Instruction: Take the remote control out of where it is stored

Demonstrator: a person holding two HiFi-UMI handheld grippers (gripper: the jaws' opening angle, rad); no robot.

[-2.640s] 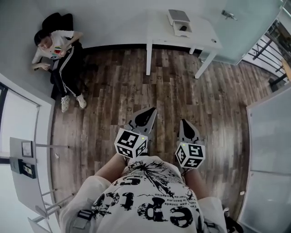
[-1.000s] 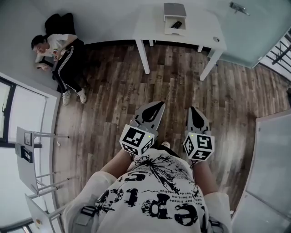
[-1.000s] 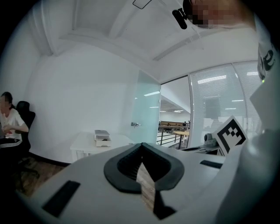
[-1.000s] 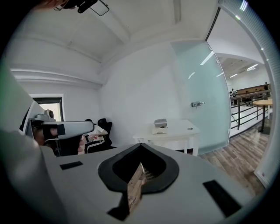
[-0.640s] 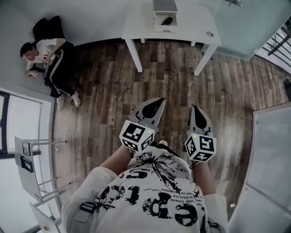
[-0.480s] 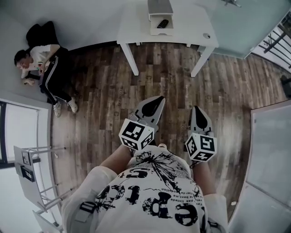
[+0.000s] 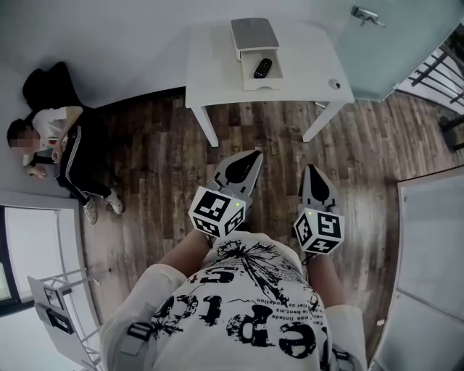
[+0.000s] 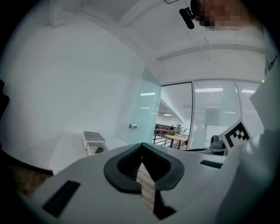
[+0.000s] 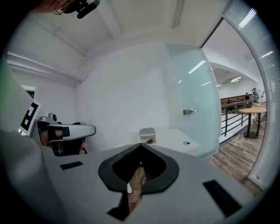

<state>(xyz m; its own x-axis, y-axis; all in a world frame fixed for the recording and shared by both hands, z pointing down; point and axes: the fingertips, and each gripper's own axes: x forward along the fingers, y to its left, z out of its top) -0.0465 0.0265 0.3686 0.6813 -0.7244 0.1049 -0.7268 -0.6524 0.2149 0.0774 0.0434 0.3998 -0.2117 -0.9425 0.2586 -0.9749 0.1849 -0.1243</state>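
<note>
A black remote control (image 7: 262, 68) lies in the pulled-out drawer of a small white box (image 7: 254, 34) on a white table (image 7: 217, 58) by the far wall. The remote (image 8: 99, 150) shows small and distant in the left gripper view, and the box (image 9: 147, 133) stands beyond the jaw tips in the right gripper view. My left gripper (image 7: 250, 155) (image 8: 141, 145) and right gripper (image 7: 312, 169) (image 9: 141, 145) are held close to my body over the wooden floor. Both are well short of the table and shut, with nothing in them.
A small round object (image 7: 334, 84) lies on the table's right end. A frosted glass door with a handle (image 7: 360, 13) stands right of the table. A person (image 7: 65, 148) sits on the floor against the left wall. A metal rack (image 7: 54, 308) stands at the lower left.
The table with the drawer box has come nearer and lower in the head view and swung towards centre. Both grippers stay shut and held the same way before my body.
</note>
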